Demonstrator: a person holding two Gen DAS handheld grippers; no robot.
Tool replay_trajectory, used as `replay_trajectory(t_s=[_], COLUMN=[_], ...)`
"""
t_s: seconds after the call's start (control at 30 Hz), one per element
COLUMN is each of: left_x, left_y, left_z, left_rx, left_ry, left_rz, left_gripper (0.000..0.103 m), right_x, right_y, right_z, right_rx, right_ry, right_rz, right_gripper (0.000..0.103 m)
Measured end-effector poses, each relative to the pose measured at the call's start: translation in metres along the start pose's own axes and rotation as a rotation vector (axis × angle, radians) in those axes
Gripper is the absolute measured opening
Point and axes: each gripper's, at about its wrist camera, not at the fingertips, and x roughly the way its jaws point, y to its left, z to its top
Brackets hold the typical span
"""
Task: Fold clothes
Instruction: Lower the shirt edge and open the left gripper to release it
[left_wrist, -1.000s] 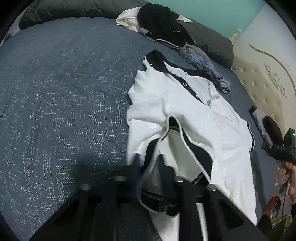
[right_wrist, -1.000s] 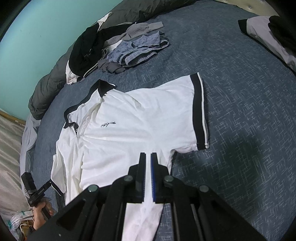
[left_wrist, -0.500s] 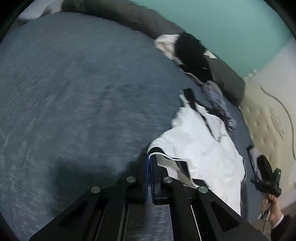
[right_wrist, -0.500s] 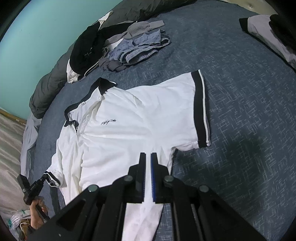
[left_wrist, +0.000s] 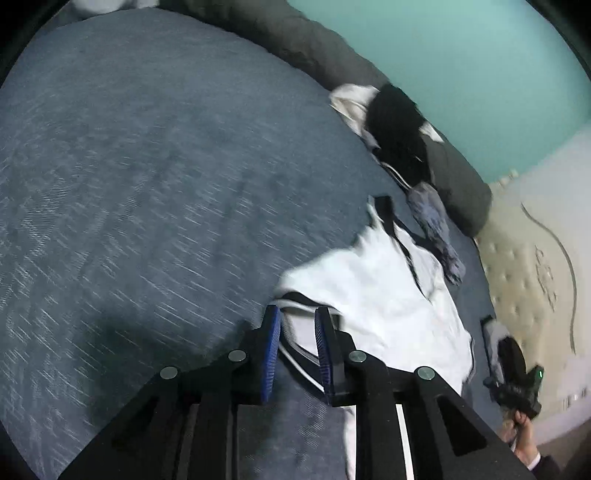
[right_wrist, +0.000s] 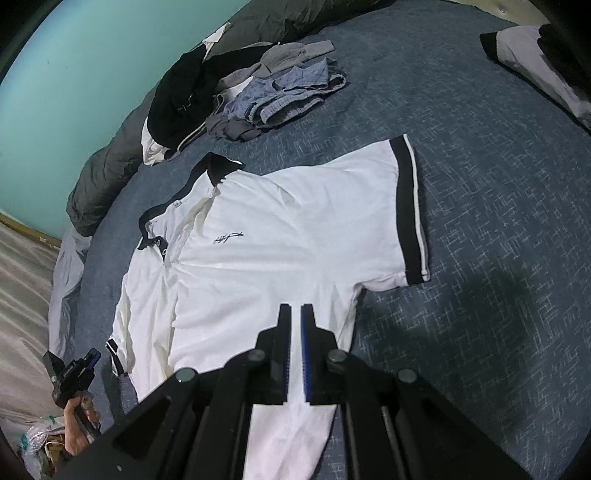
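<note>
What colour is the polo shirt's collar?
Black, on a white polo shirt; the collar shows best in the right wrist view.

Dim, cool indoor light leaves both fisheye views dark-cornered and bowed at the edges, the left wrist view smeared by motion blur across the bed (left_wrist: 155, 192), the right wrist view sharp, with soft shadows on the cover beside the white shirt (right_wrist: 280, 240).

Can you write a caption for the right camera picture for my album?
White polo shirt lies flat on blue bed, right gripper shut above it.
</note>
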Motion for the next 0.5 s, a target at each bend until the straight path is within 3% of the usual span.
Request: replay_trajectory(t_s=[0.2,0.33,0.5], left_x=[0.020,0.032,0.045], left_y=[-0.024,-0.035,-0.037], left_z=[-0.016,-0.016,-0.015], left_rx=[0.049,0.067,0.067], left_ry=[0.041,0.044,0.048], left_rz=[0.021,0.051,0.091], left_gripper=[0.029,0.030,0.030], right_x=[0.008,0.020,0.039], right_y=[0.012,0.025,0.049], right_z=[-0.012,-0.020,-0.029], right_rx=[-0.051,-0.077,-0.129], right_ry=[0.013,0.020,0.012], right_rz=[0.016,0.057,0.095], right_gripper=[0.005,0.028,0.031])
